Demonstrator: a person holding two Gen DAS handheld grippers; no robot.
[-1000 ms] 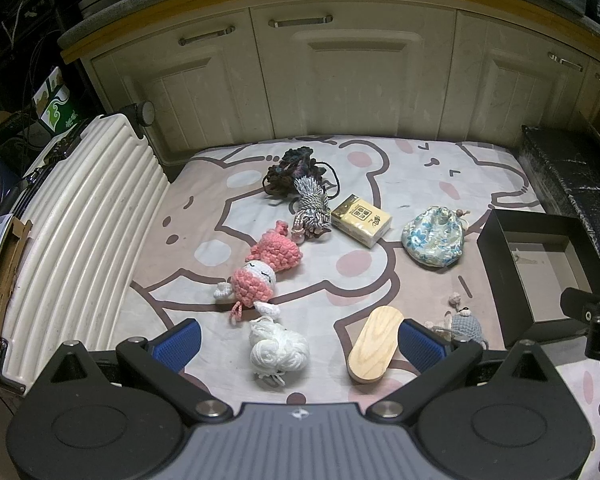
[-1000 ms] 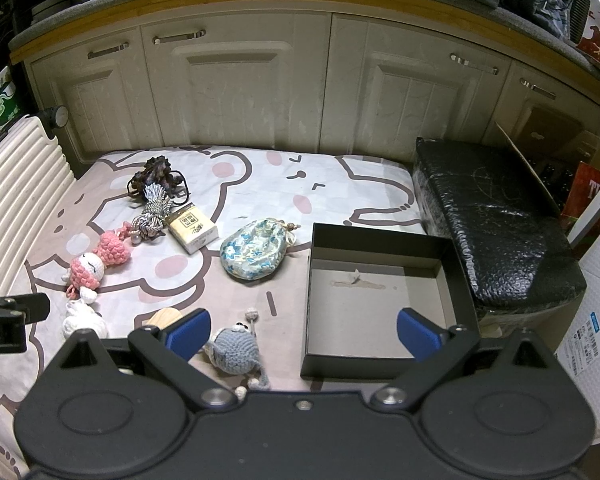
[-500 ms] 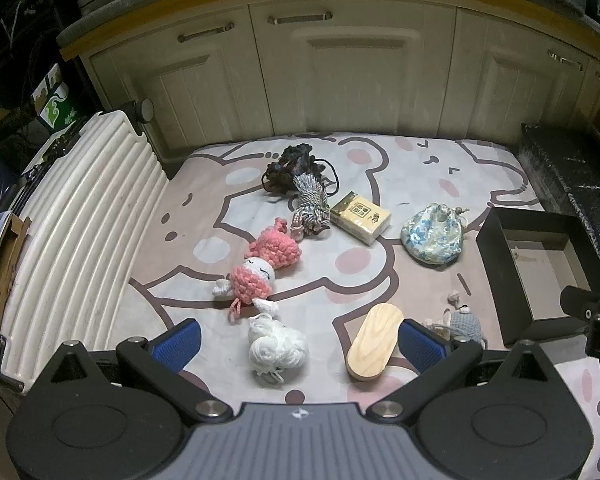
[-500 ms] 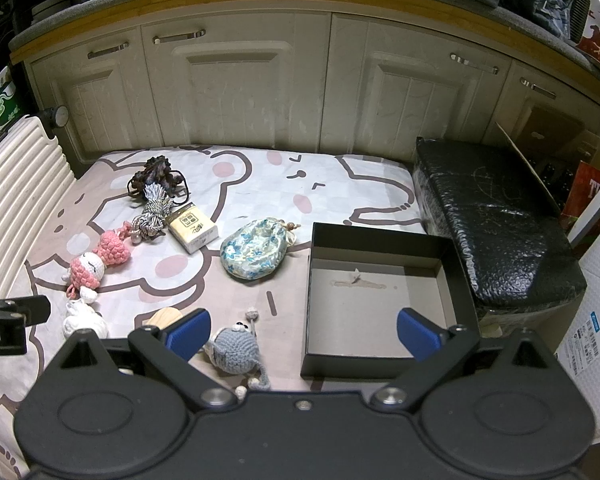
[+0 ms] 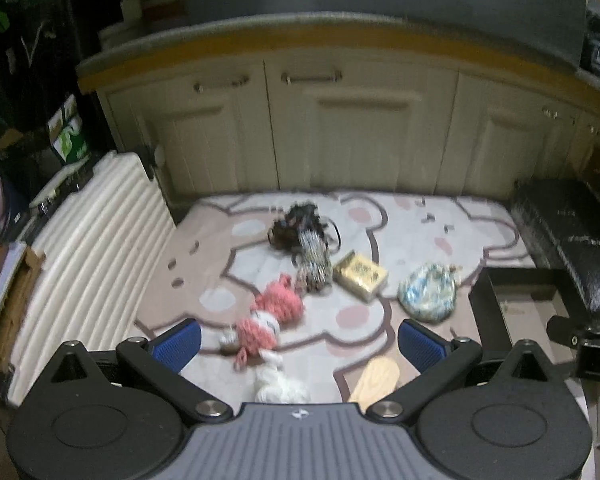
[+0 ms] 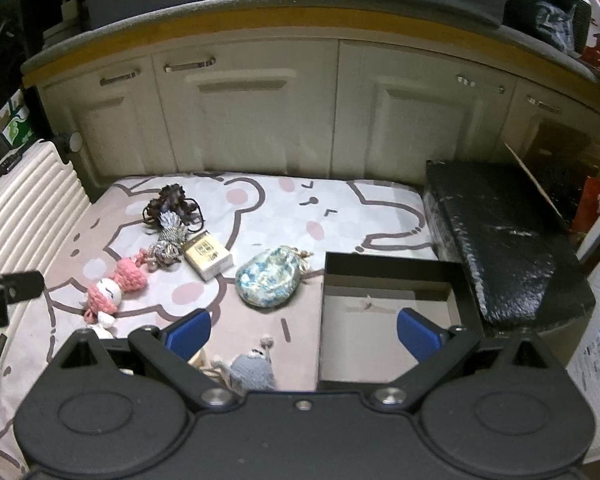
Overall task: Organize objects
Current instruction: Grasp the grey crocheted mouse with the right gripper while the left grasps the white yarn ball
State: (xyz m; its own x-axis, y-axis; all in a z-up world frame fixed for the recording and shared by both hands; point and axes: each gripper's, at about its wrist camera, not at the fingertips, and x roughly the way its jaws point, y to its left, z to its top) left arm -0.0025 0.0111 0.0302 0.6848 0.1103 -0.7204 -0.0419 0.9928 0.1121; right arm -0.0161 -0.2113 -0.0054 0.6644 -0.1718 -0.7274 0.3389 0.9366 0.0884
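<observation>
Hovering above the near edge of the cartoon-printed mat point(image 6: 340, 208), both claws are being held wide open and empty: the left claw point(image 5: 298, 344) over the near-left part, the right claw point(image 6: 303, 332) over the near-right part.

No object is being gripped yet, so the step in hand is judged to be a first pick, with the open black cardboard box point(image 6: 388, 312) at the mat's right edge as the likely destination.

The loose things are lying spread out:
- the grey crocheted toy point(image 6: 252, 370) is lying at the near edge, just left of the box;
- the blue-and-white floral fabric pouch point(image 6: 268, 282) is resting near the box's far-left corner;
- the small gold-and-white carton point(image 6: 209, 258) is sitting towards the middle;
- the pink crocheted doll point(image 5: 270, 318) is lying towards the left, with a white yarn ball point(image 5: 280, 386) and a pale oval wooden piece point(image 5: 376, 378) nearer the front edge.

The left view is blurred, so finer detail there cannot be told.

For a clean pick, the nearest item should be taken by the nearer claw: the grey toy by the right one. The blue pads are best being lowered astride its body, not its loose strings, and closed gently, since soft yarn is likely to squash and slip. The box wall should be cleared before release.
</observation>
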